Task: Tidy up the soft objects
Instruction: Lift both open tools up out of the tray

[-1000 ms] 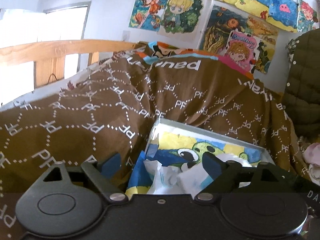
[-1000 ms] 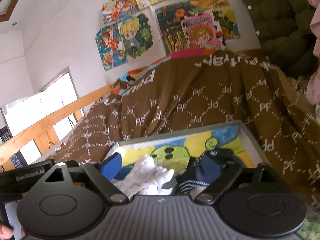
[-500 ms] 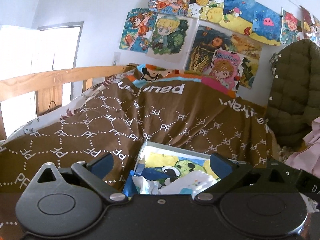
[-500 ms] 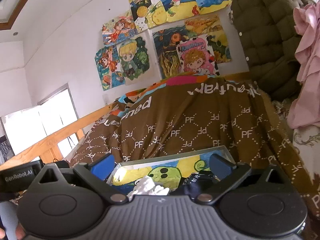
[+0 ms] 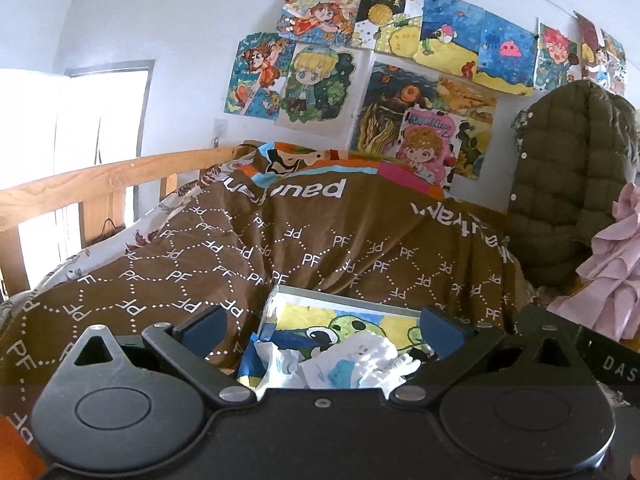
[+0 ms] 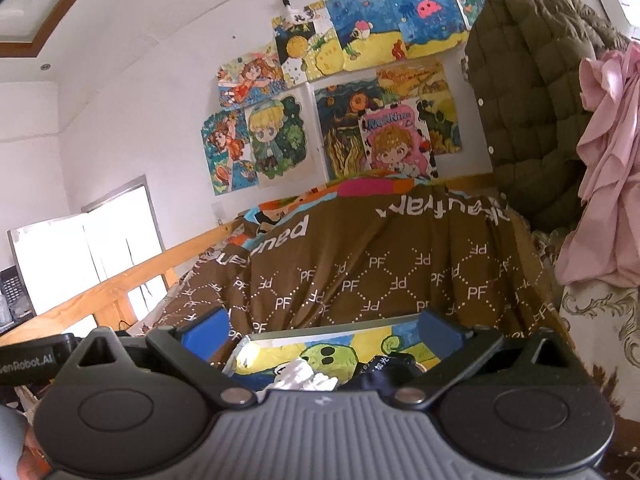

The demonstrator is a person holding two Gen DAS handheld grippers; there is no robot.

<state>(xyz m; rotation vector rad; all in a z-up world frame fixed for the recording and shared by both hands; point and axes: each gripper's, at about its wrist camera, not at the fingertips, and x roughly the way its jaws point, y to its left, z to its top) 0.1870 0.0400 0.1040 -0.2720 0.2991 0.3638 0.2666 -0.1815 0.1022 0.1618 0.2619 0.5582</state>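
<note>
Hovering nearest the cameras, the left tongs (image 5: 320, 330) and right tongs (image 6: 324, 330) were both spread wide and pinched nothing. Just beyond their tips lay a shallow box (image 5: 340, 300) with a cartoon-painted bottom, resting on the bed. Inside it sat the soft objects: crumpled white socks (image 5: 372, 360) toward the box's near side, and a dark navy sock (image 6: 384, 372) just to the right of them.

Trouble seemed most likely at the grab. The socks lay heaped and touching, so a closing pinch could have gathered two at once or dragged a neighbour out over the low rim. The box rested on yielding bedding, and a downward push might have tipped it or slid it away.

Farther off, a brown PF-patterned blanket (image 5: 300, 240) rose in a mound over the bed. A wooden rail (image 5: 100, 176) ran along the left, with a bright window (image 5: 60, 120) behind it. On the far wall hung children's paintings (image 5: 320, 80); at the right hung an olive quilted jacket (image 5: 560, 180) and pink ruffled cloth (image 6: 608, 180).
</note>
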